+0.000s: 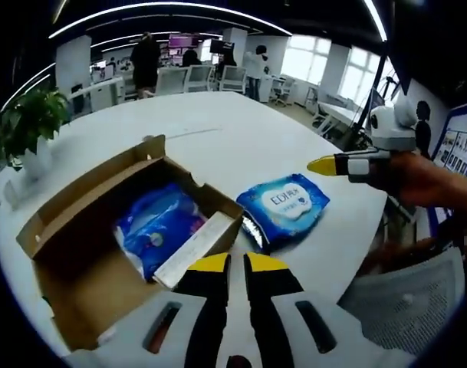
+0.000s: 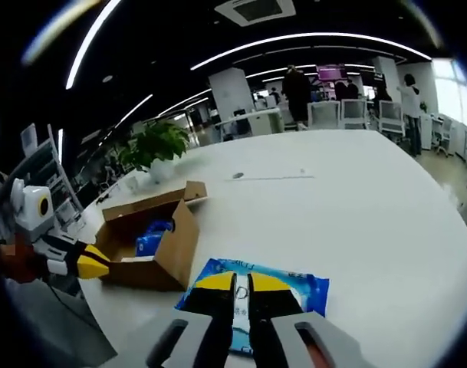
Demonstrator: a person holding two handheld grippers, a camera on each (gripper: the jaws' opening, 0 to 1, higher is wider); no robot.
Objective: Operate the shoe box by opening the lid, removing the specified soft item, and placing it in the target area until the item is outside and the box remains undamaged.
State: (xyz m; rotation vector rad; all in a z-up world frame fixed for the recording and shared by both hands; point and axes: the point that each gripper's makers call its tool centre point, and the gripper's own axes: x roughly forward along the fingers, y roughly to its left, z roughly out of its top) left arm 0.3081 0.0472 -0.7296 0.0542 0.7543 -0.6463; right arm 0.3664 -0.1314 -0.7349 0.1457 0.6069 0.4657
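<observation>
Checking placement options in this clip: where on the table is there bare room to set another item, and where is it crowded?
The white table is bare beyond the blue wipes pack, out to the chairs at its far edge, and between the open cardboard box and the potted plant. It is crowded at the near edge, where box, pack and both grippers sit close together.

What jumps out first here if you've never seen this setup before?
An open cardboard shoe box sits on a big white table, a blue soft pack inside. A second blue wipes pack lies on the table beside the box. Yellow-tipped jaws rise in each view.
</observation>
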